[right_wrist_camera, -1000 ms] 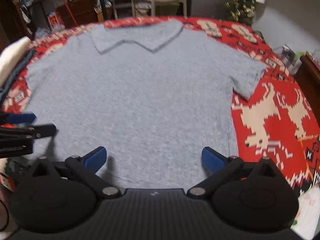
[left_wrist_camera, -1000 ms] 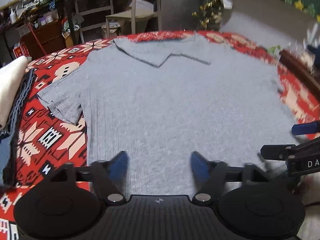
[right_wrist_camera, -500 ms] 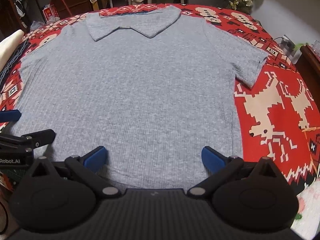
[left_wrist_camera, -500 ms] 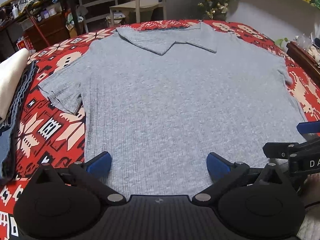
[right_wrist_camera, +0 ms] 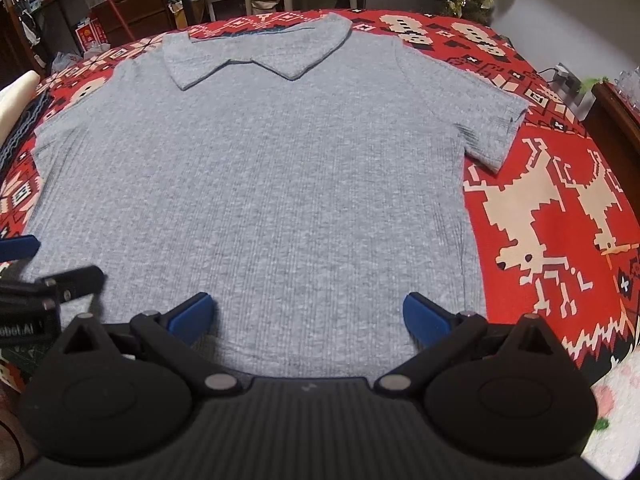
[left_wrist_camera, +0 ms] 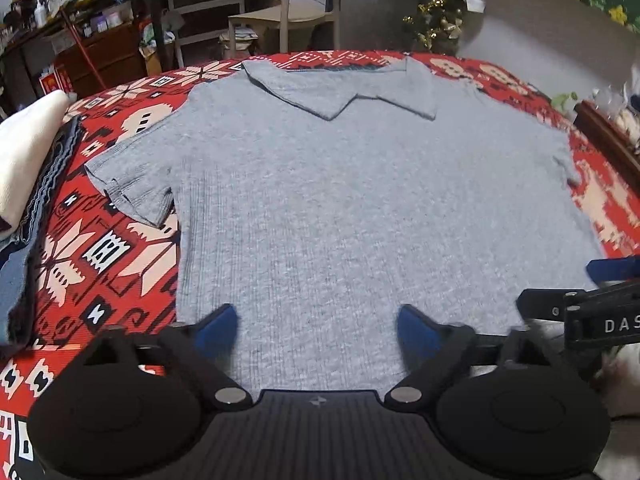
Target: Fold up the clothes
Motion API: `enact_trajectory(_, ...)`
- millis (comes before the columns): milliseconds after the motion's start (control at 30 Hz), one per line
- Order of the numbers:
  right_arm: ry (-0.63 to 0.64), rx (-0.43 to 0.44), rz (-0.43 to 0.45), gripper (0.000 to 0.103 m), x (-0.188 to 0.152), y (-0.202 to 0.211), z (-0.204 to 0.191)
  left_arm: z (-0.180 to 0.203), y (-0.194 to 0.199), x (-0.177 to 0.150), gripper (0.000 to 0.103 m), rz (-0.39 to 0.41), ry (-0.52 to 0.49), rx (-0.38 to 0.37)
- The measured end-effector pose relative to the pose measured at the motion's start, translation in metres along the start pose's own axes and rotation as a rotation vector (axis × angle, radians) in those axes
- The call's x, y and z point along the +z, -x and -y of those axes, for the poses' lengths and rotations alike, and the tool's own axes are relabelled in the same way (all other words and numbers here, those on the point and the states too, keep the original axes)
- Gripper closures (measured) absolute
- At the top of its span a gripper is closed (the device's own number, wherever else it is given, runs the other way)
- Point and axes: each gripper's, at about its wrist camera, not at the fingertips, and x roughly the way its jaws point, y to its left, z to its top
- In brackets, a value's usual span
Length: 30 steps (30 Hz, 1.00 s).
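Surface: a worktop covered by a red cloth [left_wrist_camera: 100, 264] with white and black snowflake and reindeer patterns.
Room: cluttered and dim; a pale wooden chair [left_wrist_camera: 288, 12] stands beyond the far edge at the top centre of the left view, dark shelving [left_wrist_camera: 100, 20] at upper left, a small gold-decorated tree [left_wrist_camera: 438, 20] at upper right.
Side pile: folded cream and dark blue fabrics [left_wrist_camera: 28, 168] lie at the left edge of the left view.
Shirt: a grey ribbed short-sleeved polo shirt [right_wrist_camera: 256, 184] lies spread flat in the middle of the cloth.
Shirt direction: its long axis runs from bottom to top of the frame; the collar [right_wrist_camera: 256, 52] points to the top, the hem [right_wrist_camera: 304, 364] lies at the bottom, sleeves out to both sides.
Left tongs [left_wrist_camera: 318, 330]: tilted downward over the hem's left part; jaws closing, blue pads apart, with shirt fabric below the gap but not pinched.
Right tongs [right_wrist_camera: 306, 320]: tilted downward over the hem's right part; jaws spread wide, gripping nothing.
Relation: each tool shows at the side edge of the other's view, just beside it.
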Motion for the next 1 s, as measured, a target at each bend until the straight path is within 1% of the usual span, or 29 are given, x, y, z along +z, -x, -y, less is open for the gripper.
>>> enact_trajectory(67, -0.027, 0.006, 0.029, 0.004, 0.003, 0.008, 0.003, -0.008, 0.006, 0.007, 0.031, -0.007, 0.032, -0.029)
enact_trajectory(100, -0.035, 0.012, 0.044, 0.005, 0.005, 0.012, 0.004, -0.015, 0.011, 0.011, 0.034, 0.007, 0.061, -0.027)
enact_trajectory(167, -0.042, 0.021, 0.075, 0.010, 0.010, 0.021, 0.006, -0.029, 0.020, 0.020, 0.038, 0.040, 0.113, -0.021)
enact_trajectory(233, -0.043, 0.006, 0.108, 0.012, 0.015, 0.028, 0.009, -0.047, 0.028, 0.031, 0.038, 0.081, 0.146, -0.005)
enact_trajectory(267, -0.044, -0.005, 0.125, 0.013, 0.017, 0.030, 0.010, -0.055, 0.030, 0.036, 0.038, 0.104, 0.152, 0.018)
enact_trajectory(333, -0.062, -0.020, 0.153, 0.017, 0.020, 0.033, 0.017, -0.077, 0.029, 0.047, 0.039, 0.138, 0.177, 0.103)
enact_trajectory(367, -0.072, -0.025, 0.165, 0.019, 0.022, 0.034, 0.020, -0.088, 0.026, 0.052, 0.047, 0.145, 0.188, 0.149)
enact_trajectory(400, -0.082, -0.029, 0.171, 0.023, 0.023, 0.034, 0.023, -0.100, 0.022, 0.057, 0.054, 0.150, 0.192, 0.199)
enact_trajectory(433, -0.089, -0.031, 0.173, 0.029, 0.025, 0.032, 0.027, -0.111, 0.017, 0.062, 0.058, 0.156, 0.195, 0.249)
enact_trajectory(467, -0.096, -0.034, 0.175, 0.031, 0.027, 0.030, 0.030, -0.121, 0.012, 0.065, 0.064, 0.157, 0.196, 0.291)
enact_trajectory(533, -0.108, -0.041, 0.177, 0.036, 0.030, 0.028, 0.036, -0.142, -0.003, 0.073, 0.066, 0.144, 0.190, 0.366)
enact_trajectory(600, -0.118, -0.048, 0.178, 0.038, 0.034, 0.026, 0.041, -0.158, -0.017, 0.079, 0.067, 0.124, 0.186, 0.389)
enact_trajectory(700, -0.133, -0.056, 0.174, 0.038, 0.038, 0.022, 0.043, -0.171, -0.030, 0.086, 0.067, 0.124, 0.173, 0.391)
enact_trajectory(833, -0.132, -0.055, 0.158, 0.038, 0.045, 0.018, 0.040, -0.175, -0.040, 0.092, 0.066, 0.136, 0.144, 0.346)
enact_trajectory(900, -0.125, -0.051, 0.150, 0.038, 0.050, 0.015, 0.037, -0.177, -0.045, 0.094, 0.063, 0.142, 0.129, 0.323)
enact_trajectory(1000, -0.116, -0.043, 0.138, 0.038, 0.057, 0.011, 0.032, -0.176, -0.050, 0.097, 0.063, 0.147, 0.114, 0.311)
